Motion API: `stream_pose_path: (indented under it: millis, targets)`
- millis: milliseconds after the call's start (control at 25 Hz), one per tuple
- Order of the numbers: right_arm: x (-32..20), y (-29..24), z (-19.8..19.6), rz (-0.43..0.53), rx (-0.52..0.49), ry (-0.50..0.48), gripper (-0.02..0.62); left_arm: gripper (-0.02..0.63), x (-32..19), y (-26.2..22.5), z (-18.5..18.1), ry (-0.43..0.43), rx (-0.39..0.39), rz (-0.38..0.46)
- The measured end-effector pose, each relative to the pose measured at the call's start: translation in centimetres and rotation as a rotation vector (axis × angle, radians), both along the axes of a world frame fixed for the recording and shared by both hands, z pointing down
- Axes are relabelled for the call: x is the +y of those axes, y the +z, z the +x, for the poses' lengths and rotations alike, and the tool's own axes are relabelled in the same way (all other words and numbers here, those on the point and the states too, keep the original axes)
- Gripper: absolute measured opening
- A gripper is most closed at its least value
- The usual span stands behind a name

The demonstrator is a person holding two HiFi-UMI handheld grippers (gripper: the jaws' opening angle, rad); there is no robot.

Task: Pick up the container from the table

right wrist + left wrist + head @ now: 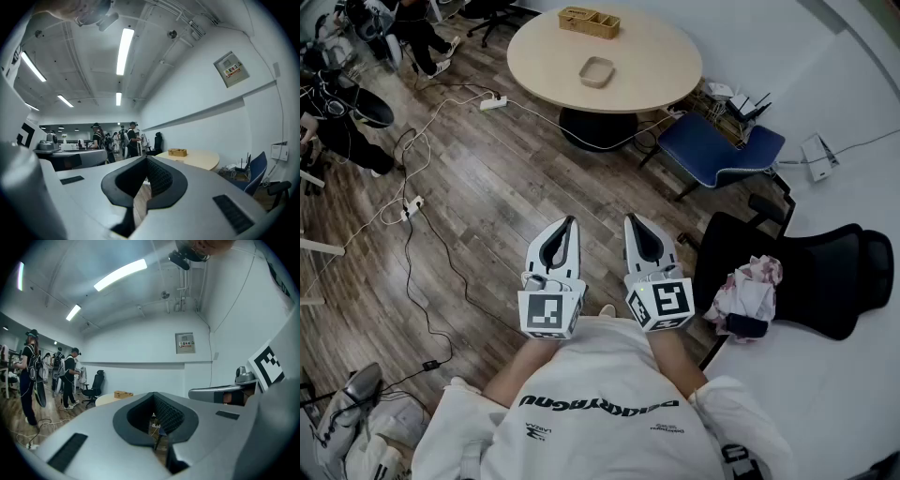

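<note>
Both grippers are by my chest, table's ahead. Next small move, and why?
Probably step toward the round table first. The left gripper and right gripper are both shut, empty and held near the body, with wooden floor between them and the shallow beige container at the table's middle. Nothing looks within grasp yet.

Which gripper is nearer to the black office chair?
Right. The right gripper is just left of the black office chair; the left gripper is farther left, beyond it.
</note>
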State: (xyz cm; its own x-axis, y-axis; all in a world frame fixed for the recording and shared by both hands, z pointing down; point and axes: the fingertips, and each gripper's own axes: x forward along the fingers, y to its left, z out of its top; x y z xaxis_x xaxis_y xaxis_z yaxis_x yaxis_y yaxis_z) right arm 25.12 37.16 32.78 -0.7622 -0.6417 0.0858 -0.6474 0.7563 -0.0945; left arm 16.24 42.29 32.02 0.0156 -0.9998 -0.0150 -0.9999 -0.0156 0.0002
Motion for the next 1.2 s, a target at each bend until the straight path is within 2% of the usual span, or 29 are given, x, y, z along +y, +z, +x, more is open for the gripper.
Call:
stream_pose_path:
  millis: [320,680,840,1000,1200]
  targets:
    - [0.2,0.3,-2.5,-0.02,-0.031,0.011,0.032,0.015,0.2,0.4,-2.8,0.016,0.018,0.011]
    - [0.6,1.0,-6.5,-0.007,-0.012,0.053,0.032,0.015,0.8,1.1,-7.8,0.025,0.043,0.013]
    - [0.7,1.2,-7.9,-0.001,0.0,0.057,0.032,0.015,0.5,1.4,-9.0,0.032,0.048,0.008]
    - [-0.8,1.4,-9.2,0.011,0.005,0.064,0.032,0.015,-0.8,2.1,-10.1,0.034,0.052,0.017]
    - [-5.0,2.5,-11.6,-0.022,-0.012,0.079,0.032,0.015,-4.7,2.5,-12.7,0.041,0.053,0.024]
